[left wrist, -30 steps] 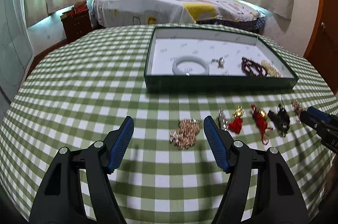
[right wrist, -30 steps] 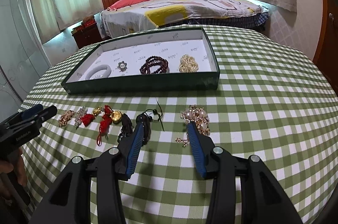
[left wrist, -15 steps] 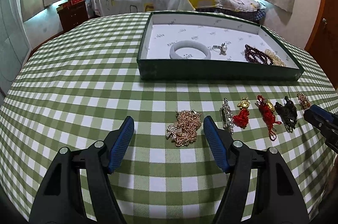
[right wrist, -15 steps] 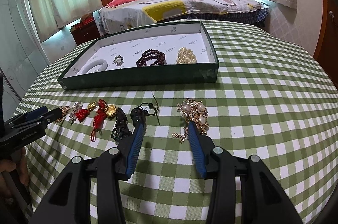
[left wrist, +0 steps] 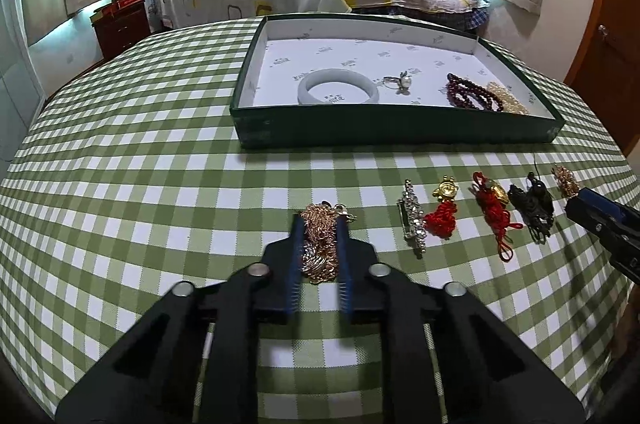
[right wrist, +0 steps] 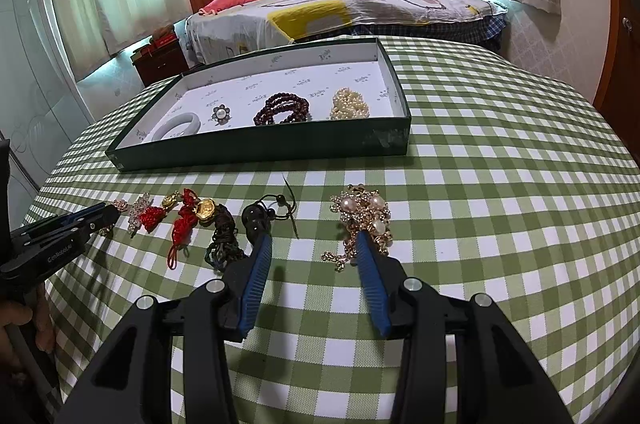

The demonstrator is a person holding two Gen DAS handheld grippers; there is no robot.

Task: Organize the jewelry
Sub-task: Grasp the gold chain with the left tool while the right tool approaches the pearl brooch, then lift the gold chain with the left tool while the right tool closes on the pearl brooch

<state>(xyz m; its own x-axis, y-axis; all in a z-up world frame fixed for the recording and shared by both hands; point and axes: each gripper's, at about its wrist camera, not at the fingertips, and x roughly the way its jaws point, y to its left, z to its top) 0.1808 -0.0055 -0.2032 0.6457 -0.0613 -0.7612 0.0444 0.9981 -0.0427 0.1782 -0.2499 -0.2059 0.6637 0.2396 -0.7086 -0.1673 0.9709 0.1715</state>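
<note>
We see a round table under a green checked cloth (left wrist: 120,184), and on it a dark green tray (left wrist: 392,134) with a white lining. In the tray lie a pale bangle (left wrist: 338,92), a pearl ring (left wrist: 400,83), a dark red bead bracelet (left wrist: 466,95) and a string of pearls (right wrist: 349,104). In front of the tray runs a row of loose pieces: a crystal brooch (left wrist: 413,218), a gold charm on a red tassel (left wrist: 443,210), a red knotted cord with a gold coin (left wrist: 494,206) and a black corded pendant (left wrist: 534,202).

Our left gripper (left wrist: 320,224) has its jaws drawn close on the gold chain (left wrist: 318,240) — the heap sits between the blue pads, apparently pinched, though the contact is partly hidden. Our right gripper (right wrist: 312,244) stands with jaws spread wide over bare cloth; the gold-and-pearl cluster (right wrist: 366,214) lies at the tip of its right jaw, outside the gap.
</note>
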